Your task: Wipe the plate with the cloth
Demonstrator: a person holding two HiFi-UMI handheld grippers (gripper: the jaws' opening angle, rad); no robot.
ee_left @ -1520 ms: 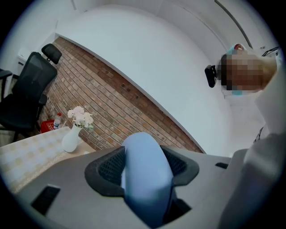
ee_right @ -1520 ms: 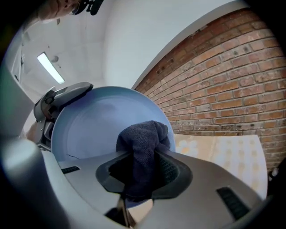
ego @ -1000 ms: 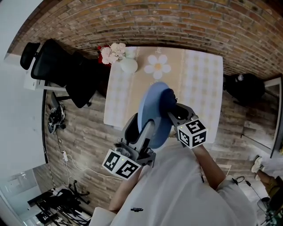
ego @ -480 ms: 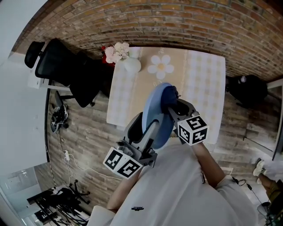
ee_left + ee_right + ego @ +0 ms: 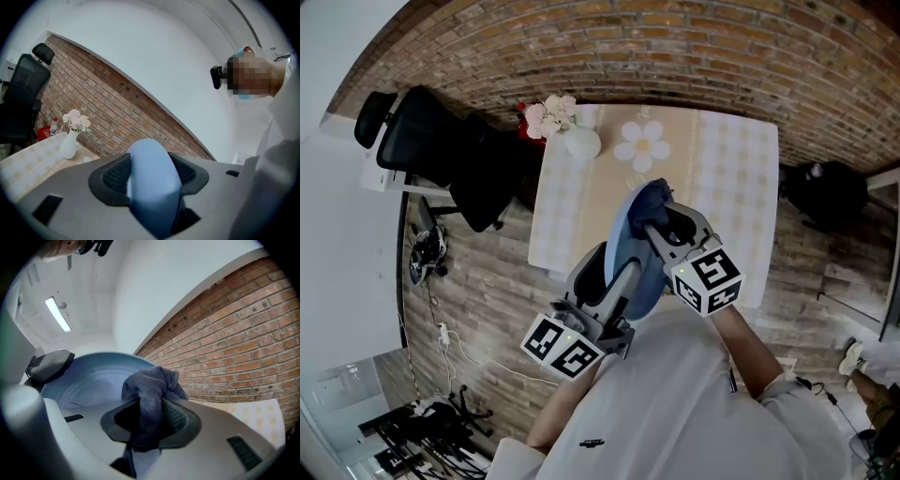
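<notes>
While my left gripper is clamped on the plate's lower rim, holding it on edge in the air above the table's near edge, my right gripper pinches a bunched cloth at the plate's face near its top rim, touching it as far as I can tell. I judge the rim hold the weak point: a hard push so far from the clamp could lever the plate out, dropping it onto that near edge or the floor. If the cloth slips back, bare jaw tips could scrape the plate.
</notes>
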